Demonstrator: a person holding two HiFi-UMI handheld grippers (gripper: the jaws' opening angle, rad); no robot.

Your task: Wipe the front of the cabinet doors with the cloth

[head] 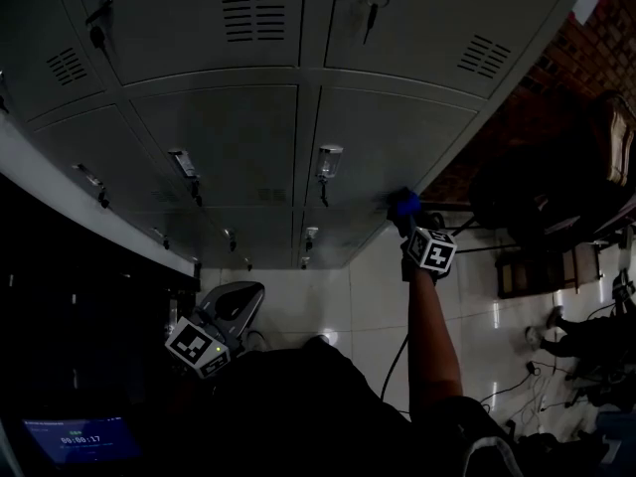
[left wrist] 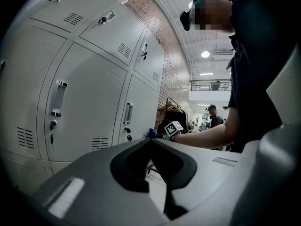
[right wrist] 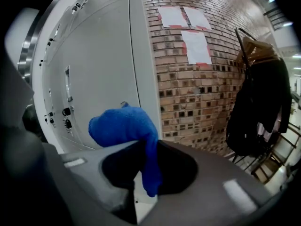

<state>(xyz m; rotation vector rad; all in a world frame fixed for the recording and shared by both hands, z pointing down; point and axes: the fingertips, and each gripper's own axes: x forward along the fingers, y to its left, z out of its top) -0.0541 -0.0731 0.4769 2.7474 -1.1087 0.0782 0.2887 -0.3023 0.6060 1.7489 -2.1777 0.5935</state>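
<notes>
The right gripper (head: pixel 405 213) is clamped on a blue cloth (head: pixel 404 202). In the right gripper view the jaws pinch one fold, and the rest bunches up above them. The person's bare arm (head: pixel 433 336) is stretched out and brings the cloth to a door (head: pixel 383 137) by the right edge of the grey cabinet (head: pixel 229 137), low on that door. The cloth looks to touch the metal (the left gripper view shows it against the door front, but it is small there).

The left gripper (head: pixel 221 318) hangs low and close to the body, well apart from the cloth and off the cabinet front. Its jaws are together at the tips with nothing between them.

The cabinet has rows of doors, each with a handle (head: pixel 328 161), a lock and a small vent. Beyond its right edge is a brick wall (right wrist: pixel 188 88) with papers (right wrist: pixel 195 46) stuck on it. Next to the wall, a dark coat (right wrist: pixel 258 102) hangs on a rack. The floor (head: pixel 368 296) is pale tile.
</notes>
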